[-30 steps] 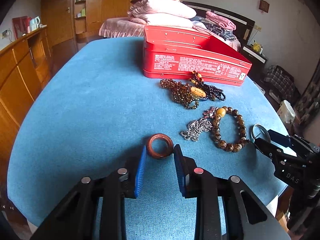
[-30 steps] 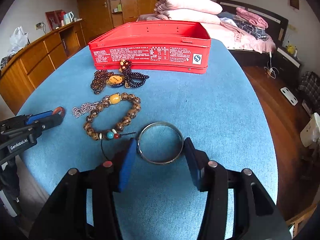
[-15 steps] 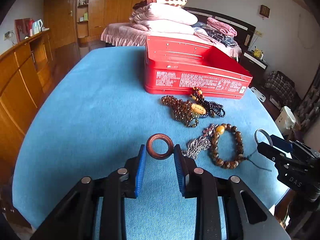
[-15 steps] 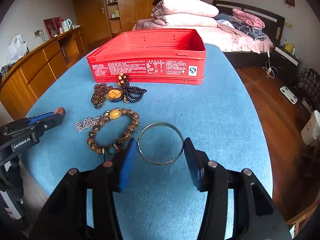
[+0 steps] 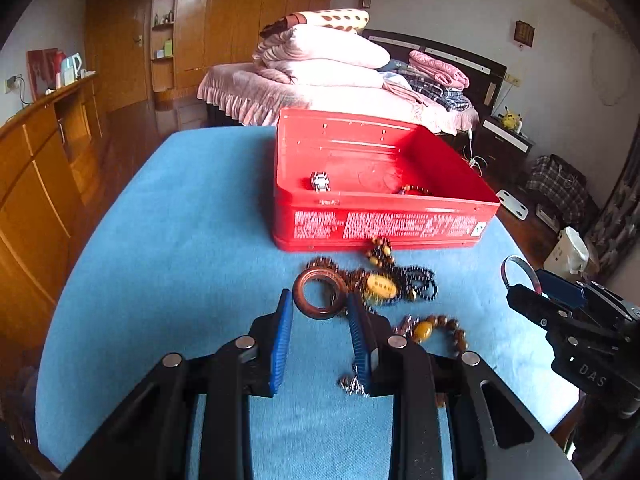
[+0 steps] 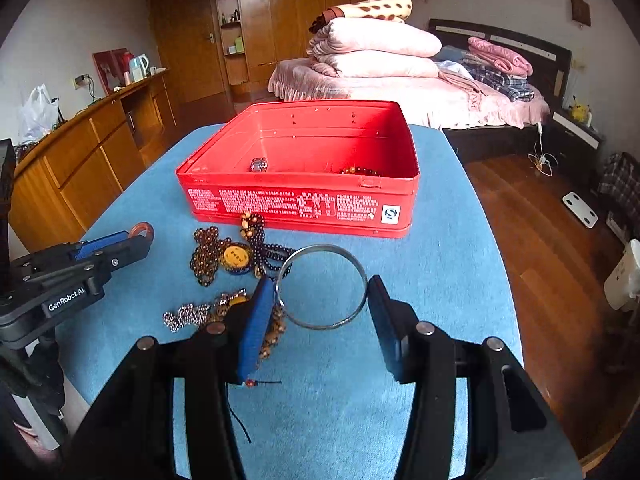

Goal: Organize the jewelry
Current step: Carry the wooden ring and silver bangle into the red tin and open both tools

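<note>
My left gripper (image 5: 320, 304) is shut on a brown wooden ring (image 5: 298, 297) and holds it above the blue table, short of the open red tin (image 5: 384, 224). My right gripper (image 6: 320, 292) is shut on a thin silver bangle (image 6: 362, 280), also lifted, in front of the tin (image 6: 296, 204). On the cloth lie a dark bead necklace with a yellow pendant (image 6: 236, 258), a brown bead bracelet (image 5: 440, 328) and a silver chain (image 6: 186, 316). The tin holds a silver ring (image 6: 259, 165) and a dark bead bracelet (image 6: 360, 170).
The round table has a blue cloth (image 6: 448, 248), with edges close on the left and right. A wooden sideboard (image 6: 80, 152) stands to the left. A bed with stacked bedding (image 6: 380, 60) lies behind the table. Wooden floor (image 6: 540, 240) is to the right.
Both grippers have lifted their rings off the cloth and moved forward toward the red tin. The tin's inside now shows in both views.
</note>
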Available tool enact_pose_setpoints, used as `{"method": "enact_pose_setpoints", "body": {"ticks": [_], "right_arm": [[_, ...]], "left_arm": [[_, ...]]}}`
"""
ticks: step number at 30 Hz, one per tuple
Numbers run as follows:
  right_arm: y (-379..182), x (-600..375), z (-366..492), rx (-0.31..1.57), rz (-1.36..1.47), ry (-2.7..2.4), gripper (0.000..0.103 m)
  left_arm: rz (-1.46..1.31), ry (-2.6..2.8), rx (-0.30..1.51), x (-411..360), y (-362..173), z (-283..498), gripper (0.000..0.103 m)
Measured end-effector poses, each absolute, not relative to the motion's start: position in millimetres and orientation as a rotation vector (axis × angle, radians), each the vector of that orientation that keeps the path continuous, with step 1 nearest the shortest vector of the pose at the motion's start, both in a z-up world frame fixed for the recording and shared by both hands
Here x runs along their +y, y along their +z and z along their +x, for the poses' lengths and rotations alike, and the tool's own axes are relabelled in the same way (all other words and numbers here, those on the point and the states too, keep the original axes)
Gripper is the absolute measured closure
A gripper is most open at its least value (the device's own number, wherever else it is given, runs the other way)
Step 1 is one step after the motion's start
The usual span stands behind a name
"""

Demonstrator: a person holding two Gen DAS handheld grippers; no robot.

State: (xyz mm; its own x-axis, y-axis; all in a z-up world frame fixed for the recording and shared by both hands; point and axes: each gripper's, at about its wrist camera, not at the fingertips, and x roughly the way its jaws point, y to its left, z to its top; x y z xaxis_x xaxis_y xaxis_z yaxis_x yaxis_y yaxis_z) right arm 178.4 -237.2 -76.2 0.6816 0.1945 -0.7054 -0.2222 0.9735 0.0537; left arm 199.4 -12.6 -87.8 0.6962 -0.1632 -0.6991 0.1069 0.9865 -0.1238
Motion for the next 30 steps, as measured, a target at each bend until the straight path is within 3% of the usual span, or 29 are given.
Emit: {"method": "enact_pose_setpoints", "body": {"ticks": [15, 30], "right_arm": [[-44.2, -230.8, 233.5, 0.744, -0.038, 0.241, 0.056], [-43.2, -234.6, 319.1, 0.786, -0.005, 0.207, 0.056]], "left_arm": [[-0.065, -0.152, 0.728, -29.9, -54.1, 256.8, 0.075], [-0.05, -0.135, 0.768, -49.7, -52.5, 348.3, 0.075]]}}
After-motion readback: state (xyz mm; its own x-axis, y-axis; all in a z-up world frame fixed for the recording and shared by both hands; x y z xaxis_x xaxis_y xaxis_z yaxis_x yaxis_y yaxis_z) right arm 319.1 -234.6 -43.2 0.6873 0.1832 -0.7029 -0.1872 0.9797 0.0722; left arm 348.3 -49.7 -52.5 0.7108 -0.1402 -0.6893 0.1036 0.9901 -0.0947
